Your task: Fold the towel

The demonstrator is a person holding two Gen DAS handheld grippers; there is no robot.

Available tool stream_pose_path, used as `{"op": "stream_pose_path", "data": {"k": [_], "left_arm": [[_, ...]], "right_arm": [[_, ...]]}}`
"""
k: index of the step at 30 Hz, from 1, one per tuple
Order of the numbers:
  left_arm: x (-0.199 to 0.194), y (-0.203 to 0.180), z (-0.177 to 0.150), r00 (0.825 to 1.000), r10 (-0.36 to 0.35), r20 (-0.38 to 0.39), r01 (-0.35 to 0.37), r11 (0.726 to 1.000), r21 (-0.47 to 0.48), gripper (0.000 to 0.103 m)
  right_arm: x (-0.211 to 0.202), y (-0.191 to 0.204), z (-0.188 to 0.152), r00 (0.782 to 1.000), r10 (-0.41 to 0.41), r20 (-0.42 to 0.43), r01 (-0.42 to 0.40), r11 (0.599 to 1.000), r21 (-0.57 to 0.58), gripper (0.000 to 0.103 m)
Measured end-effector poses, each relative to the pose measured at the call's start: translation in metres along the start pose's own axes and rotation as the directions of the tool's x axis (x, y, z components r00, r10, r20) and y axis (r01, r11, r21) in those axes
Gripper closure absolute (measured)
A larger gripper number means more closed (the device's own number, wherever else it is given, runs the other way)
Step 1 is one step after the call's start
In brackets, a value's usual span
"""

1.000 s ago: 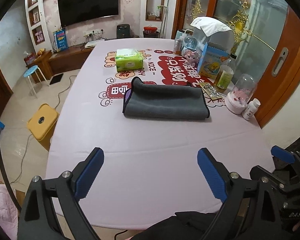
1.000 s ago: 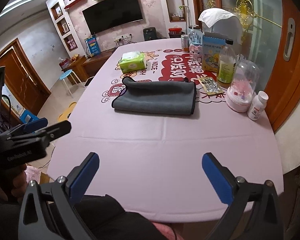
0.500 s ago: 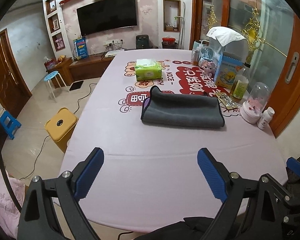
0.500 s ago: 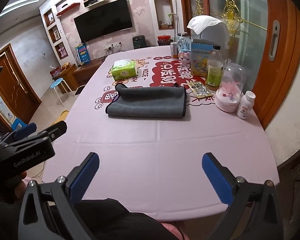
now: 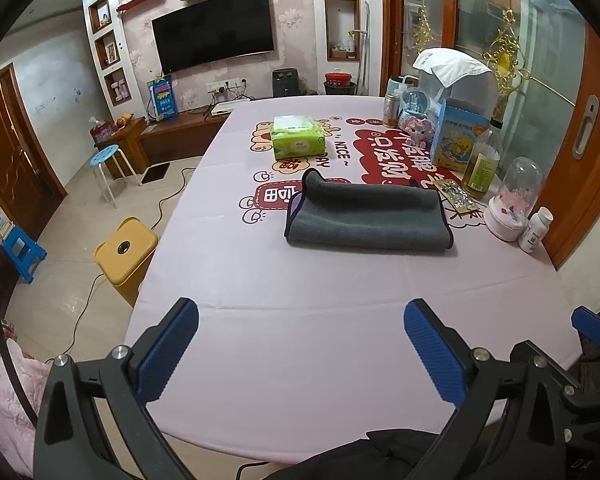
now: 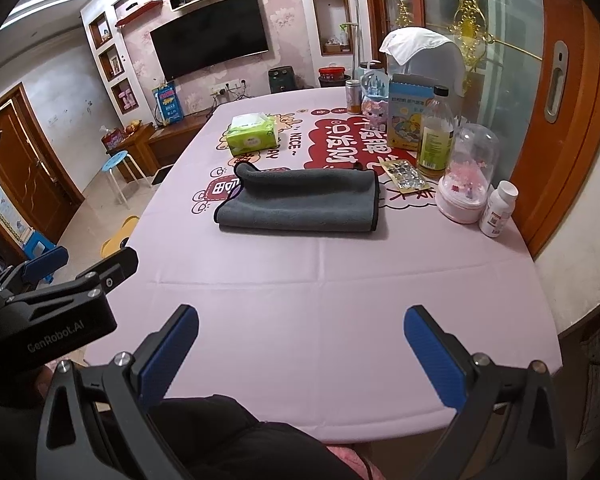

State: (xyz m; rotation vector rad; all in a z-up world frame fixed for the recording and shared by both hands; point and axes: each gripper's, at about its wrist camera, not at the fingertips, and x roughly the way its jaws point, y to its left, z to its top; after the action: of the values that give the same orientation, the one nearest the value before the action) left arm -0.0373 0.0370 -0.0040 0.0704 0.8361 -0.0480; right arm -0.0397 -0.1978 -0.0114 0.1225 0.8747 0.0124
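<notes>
Lying already folded mid-table, the grey towel (image 5: 366, 218) sat well beyond the left gripper (image 5: 300, 350) and right gripper (image 6: 300, 354), both wide open and empty, so squaring its raised far-left corner seemed the only care left.

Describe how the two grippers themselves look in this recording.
Both the left gripper and the right gripper have black angular frames with silver bolts. Their fingers carry ribbed blue pads. In the right wrist view, the left gripper's body reads "GenRobot.AI" in grey letters.

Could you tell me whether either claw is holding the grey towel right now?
No, the towel lies alone mid-table, with the open left claw and right claw well short of it.
</notes>
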Motion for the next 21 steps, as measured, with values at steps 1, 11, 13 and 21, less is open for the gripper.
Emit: {"op": "stream_pose_path", "data": {"k": [1,11,13,21], "left_arm": [[0.0005,0.0007,-0.0002,1.000,0.001,-0.002,-0.001,1.000,-0.001,0.001],[0.0023,0.0010,0.0025,1.000,0.004,0.001,-0.004,1.000,-0.003,0.001],[0.0024,0.0016,0.0026,1.000,0.004,-0.001,-0.004,1.000,-0.002,0.001],[0.0042,-0.0019,0.0045,1.000,0.004,-0.003,-0.004,1.000,0.004,0.001]], "right_arm": [[0.0002,-0.0001,0.0005,1.000,0.000,-0.001,0.000,1.000,-0.001,0.000],[0.0025,-0.0007,0.0016,1.000,-0.004,-0.014,0.004,1.000,0.002,0.000],[0.0026,-0.0005,0.0015,1.000,-0.006,-0.014,0.006,1.000,0.003,0.000],[0.0063,-0.0019,0.0005,1.000,-0.004,-0.023,0.005,1.000,0.004,0.000]]}}
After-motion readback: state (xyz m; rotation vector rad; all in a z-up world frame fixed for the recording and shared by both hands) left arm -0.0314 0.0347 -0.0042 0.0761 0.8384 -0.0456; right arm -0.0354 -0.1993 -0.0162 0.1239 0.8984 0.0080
